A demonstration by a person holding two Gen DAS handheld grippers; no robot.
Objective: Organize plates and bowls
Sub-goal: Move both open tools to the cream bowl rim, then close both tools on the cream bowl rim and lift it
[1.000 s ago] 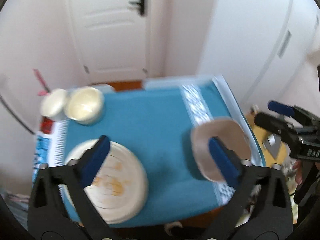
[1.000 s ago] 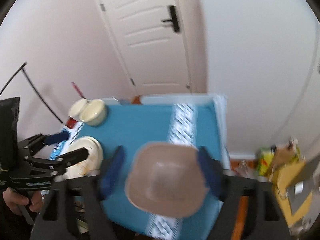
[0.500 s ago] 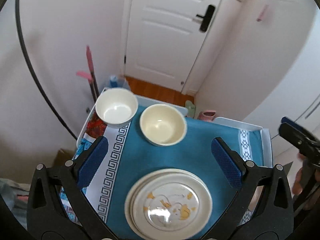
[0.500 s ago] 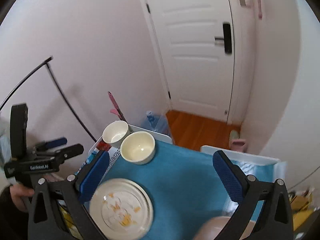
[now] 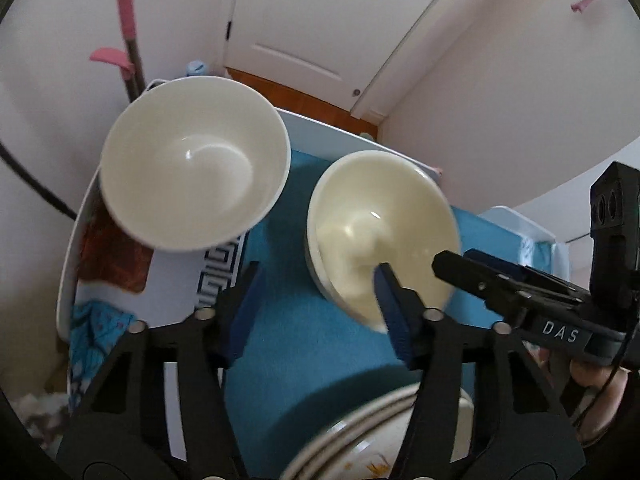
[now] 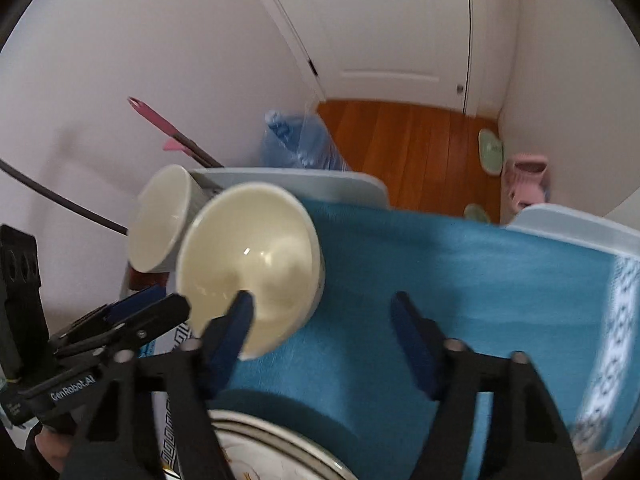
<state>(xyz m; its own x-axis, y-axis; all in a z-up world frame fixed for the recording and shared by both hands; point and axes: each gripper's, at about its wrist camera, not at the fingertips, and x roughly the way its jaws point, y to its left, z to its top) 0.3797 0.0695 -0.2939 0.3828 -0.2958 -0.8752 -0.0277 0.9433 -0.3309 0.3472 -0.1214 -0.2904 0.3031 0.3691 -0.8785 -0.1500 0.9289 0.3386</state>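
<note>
Both tools closing over the cream bowl on the blue-clothed bench

The left tool [image 5: 316,304] is narrowing, its right pad over the near rim of the cream bowl [image 5: 380,228] at two o'clock, bare cloth between the pads. The right tool [image 6: 324,328] is also narrowing, its left pad inside that bowl's near rim at ten o'clock. The white bowl [image 5: 192,168] stands just beyond at eleven o'clock; the stacked plates [image 5: 384,440] lie at six o'clock on the bench [image 6: 460,280].

White panelled door [image 6: 384,32]; wooden floor [image 6: 412,148]; pink-handled mop [image 5: 128,36]; blue plastic bag [image 6: 296,144]; teal cloth [image 6: 460,280] covering tabletop.
</note>
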